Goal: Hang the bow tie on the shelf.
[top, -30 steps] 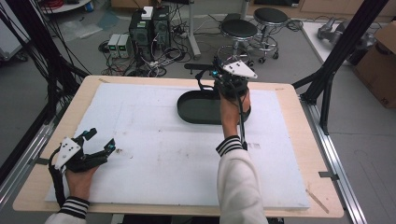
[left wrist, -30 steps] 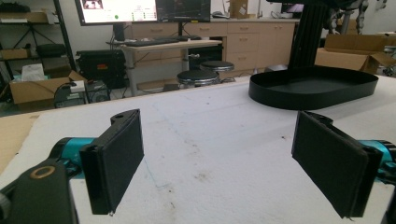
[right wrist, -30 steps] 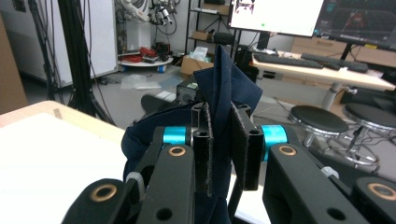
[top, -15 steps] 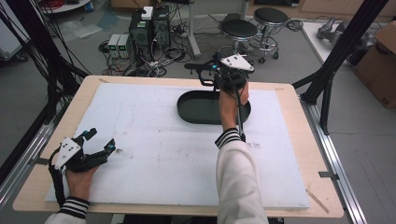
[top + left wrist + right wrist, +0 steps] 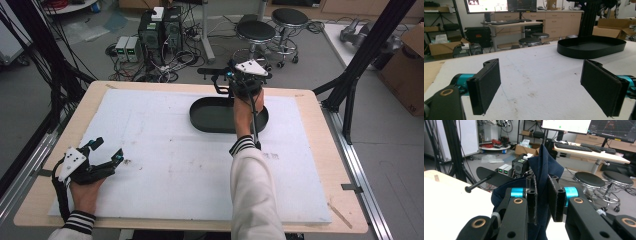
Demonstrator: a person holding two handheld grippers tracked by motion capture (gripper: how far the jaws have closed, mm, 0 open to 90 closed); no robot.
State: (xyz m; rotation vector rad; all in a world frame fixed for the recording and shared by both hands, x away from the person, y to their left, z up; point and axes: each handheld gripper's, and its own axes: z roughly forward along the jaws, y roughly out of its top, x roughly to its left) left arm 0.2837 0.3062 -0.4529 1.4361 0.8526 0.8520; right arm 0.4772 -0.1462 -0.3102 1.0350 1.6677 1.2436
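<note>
The right gripper (image 5: 235,80) is raised above the far rim of the black tray (image 5: 210,120), near the far edge of the table (image 5: 310,150). In the right gripper view, its jaws are clenched on a fold of dark blue cloth (image 5: 544,167); the cloth stands up between the pads and hangs below them in a bunch. In the high view the cloth is too dark against the gripper to make out.

The tray is an oval, low-walled dish resting on the white mat (image 5: 165,160), toward the far side of it.

The left gripper (image 5: 92,162) rests on the near left corner of the mat, well apart from the tray. Its jaws are spread wide with nothing between them; bare, stained mat shows through the gap.
</note>
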